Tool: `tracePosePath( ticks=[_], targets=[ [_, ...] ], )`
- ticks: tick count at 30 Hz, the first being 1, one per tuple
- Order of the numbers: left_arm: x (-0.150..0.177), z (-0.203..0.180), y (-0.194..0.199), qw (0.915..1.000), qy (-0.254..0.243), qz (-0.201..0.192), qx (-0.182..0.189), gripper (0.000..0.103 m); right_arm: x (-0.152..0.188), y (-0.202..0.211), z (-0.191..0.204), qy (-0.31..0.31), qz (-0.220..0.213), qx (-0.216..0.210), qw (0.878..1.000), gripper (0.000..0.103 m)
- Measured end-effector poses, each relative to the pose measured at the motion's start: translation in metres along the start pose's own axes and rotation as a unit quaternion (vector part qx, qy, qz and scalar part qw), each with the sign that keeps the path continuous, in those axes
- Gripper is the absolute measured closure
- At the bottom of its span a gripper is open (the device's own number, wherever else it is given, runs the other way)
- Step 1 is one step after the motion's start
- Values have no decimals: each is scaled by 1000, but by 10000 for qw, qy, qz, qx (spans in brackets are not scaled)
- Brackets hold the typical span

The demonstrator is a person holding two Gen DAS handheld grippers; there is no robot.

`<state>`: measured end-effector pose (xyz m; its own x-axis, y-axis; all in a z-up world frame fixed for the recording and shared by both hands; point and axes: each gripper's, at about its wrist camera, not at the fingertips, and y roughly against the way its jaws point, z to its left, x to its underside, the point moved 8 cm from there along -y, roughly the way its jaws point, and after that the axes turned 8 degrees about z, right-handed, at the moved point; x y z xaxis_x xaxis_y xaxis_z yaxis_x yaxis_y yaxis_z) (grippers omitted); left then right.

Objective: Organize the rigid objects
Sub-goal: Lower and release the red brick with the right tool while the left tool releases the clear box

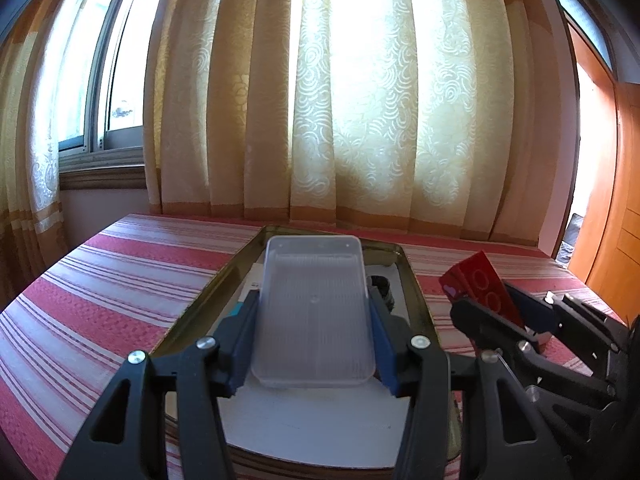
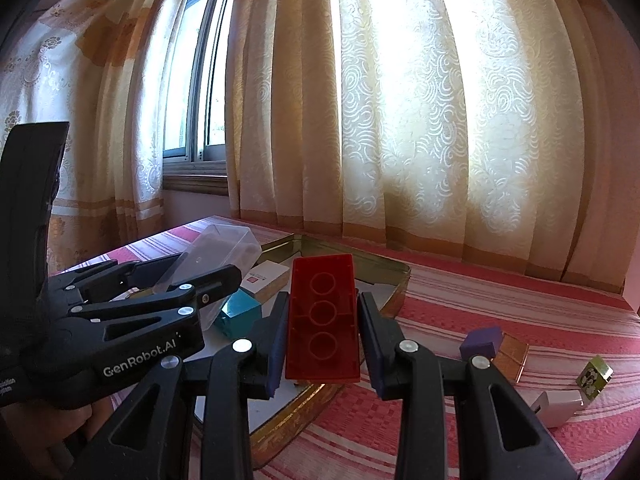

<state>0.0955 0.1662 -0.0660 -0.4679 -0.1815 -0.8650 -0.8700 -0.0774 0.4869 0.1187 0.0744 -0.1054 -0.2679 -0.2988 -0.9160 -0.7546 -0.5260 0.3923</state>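
Cream patterned curtains (image 1: 360, 100) w/ bright window behind; red-striped tablecloth (image 1: 100, 280) below, gold-rimmed tin tray (image 2: 400, 276) on it.

L gripper (image 1: 314, 320) points slightly downward over the tray, fingers (image 1: 244, 344) clamped on both long sides of a clear plastic box (image 1: 314, 312), lifted above the tray floor. In the rt wrist view it sits at 9 o'clock.

R gripper (image 2: 322, 328) tilts slightly down near the tray's near-rt rim, fingers (image 2: 278, 344) clenched on a red plastic block (image 2: 322, 320), hollow side w/ three rings facing the cam; in the L view it's at 3 o'clock.

Inside the tray: teal box (image 2: 240, 316), white carton (image 2: 266, 278). On the cloth at 4 o'clock: purple block (image 2: 482, 342), white adapter (image 2: 560, 406).
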Motion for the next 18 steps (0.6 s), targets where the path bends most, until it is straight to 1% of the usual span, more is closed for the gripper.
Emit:
tracePosePath(
  ticks=[5, 10, 18],
  targets=[
    [0, 6, -5, 9999, 41, 90, -49, 52, -2, -6, 2, -19, 65, -44, 10000, 67],
    [1, 8, -9, 9998, -22, 153, -129, 52, -3, -11, 4, 29, 112, -75, 9999, 67],
    [2, 15, -17, 9994, 16, 331, -78, 52, -3, -18, 6, 20, 226, -158, 9996, 67]
  ],
)
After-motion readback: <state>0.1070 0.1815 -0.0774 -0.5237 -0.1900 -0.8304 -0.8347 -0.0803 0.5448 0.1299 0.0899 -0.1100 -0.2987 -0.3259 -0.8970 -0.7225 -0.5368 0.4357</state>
